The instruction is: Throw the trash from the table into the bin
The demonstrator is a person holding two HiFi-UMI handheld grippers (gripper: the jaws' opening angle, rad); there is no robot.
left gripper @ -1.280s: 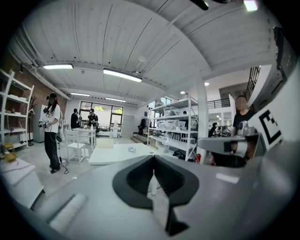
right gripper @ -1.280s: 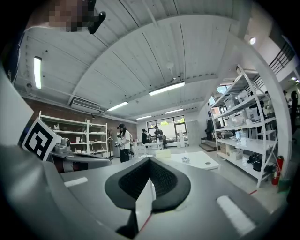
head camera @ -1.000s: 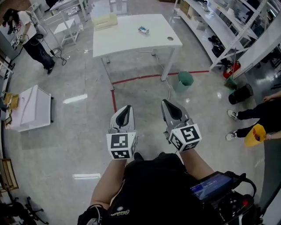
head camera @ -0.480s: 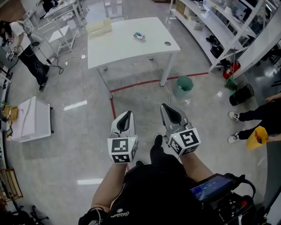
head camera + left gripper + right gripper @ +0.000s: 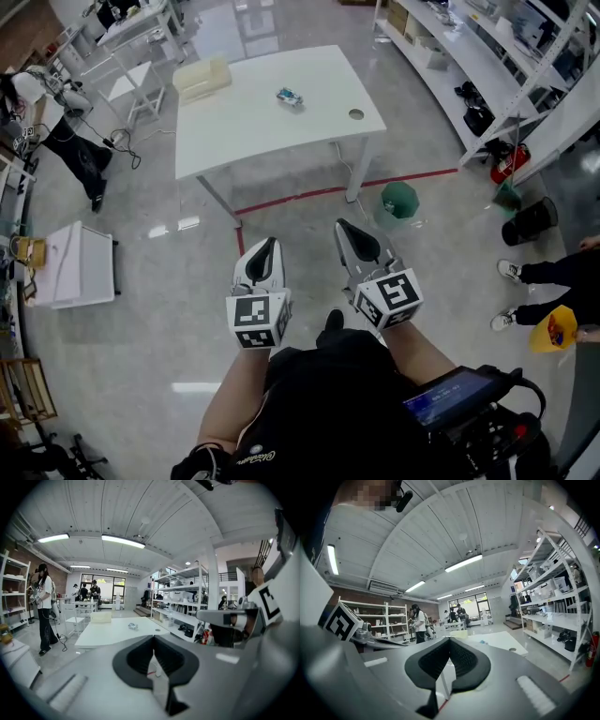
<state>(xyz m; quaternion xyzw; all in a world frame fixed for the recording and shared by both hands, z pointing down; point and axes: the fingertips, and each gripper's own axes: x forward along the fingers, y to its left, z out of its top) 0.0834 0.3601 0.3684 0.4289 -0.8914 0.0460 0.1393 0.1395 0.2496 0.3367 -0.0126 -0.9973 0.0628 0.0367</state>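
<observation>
The person is holding the left gripper (image 5: pixel 264 247) and right gripper (image 5: pixel 349 231) forward, jaws pressed together and empty, likely because the trash (image 5: pixel 289 97) is lying well ahead on the table (image 5: pixel 239 127), near the bin (image 5: pixel 400 201).

A red tape line (image 5: pixel 291 201) crosses the grey floor (image 5: pixel 169 309) just above centre. Metal shelving (image 5: pixel 487 66) fills the 1 to 2 o'clock side, with a red extinguisher (image 5: pixel 506 161) and a black pail (image 5: pixel 530 222) near its foot. At 10 o'clock a person (image 5: pixel 80 150) stands near a white chair (image 5: pixel 127 84). A white cabinet (image 5: pixel 80 264) sits at 9 o'clock. A pale block (image 5: pixel 202 77) lies at 11 o'clock.
</observation>
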